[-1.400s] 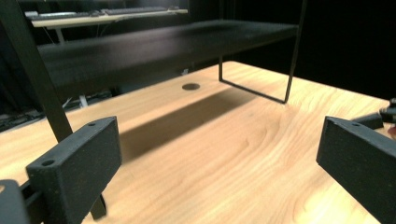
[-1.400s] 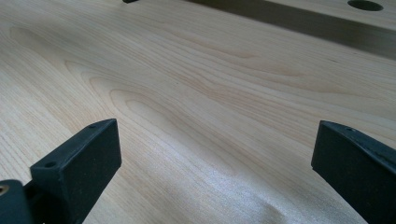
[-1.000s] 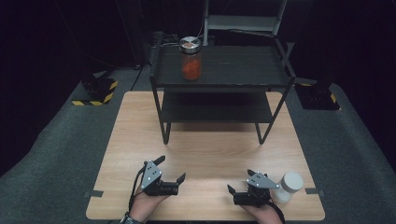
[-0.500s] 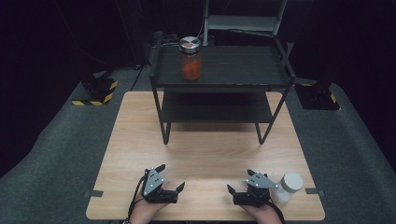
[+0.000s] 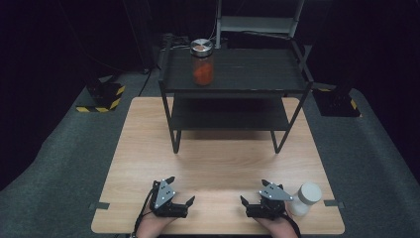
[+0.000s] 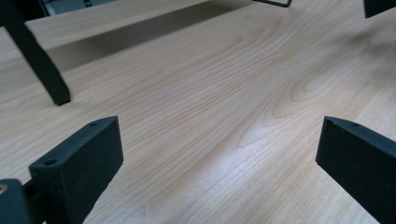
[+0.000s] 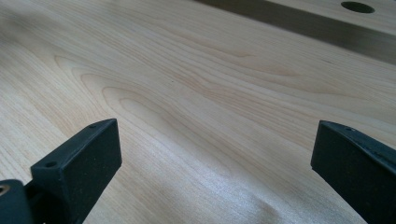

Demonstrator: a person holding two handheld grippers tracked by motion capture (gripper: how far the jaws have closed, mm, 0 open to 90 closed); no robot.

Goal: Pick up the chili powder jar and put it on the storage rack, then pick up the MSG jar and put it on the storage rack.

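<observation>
Wood table (image 5: 218, 163) carries everything; places are given from the white jar (image 5: 307, 197). Well left of it, the left gripper (image 5: 177, 198) rests with jaws spread, holding nothing. Just left of it, almost touching, the right gripper (image 5: 252, 194) is also spread and empty. Swinging right carelessly could topple the jar off the near edge.

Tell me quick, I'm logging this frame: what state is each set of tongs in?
Left tongs: open, holding nothing, above the bare table.
Right tongs: open, holding nothing; the white jar stands beside them.
</observation>
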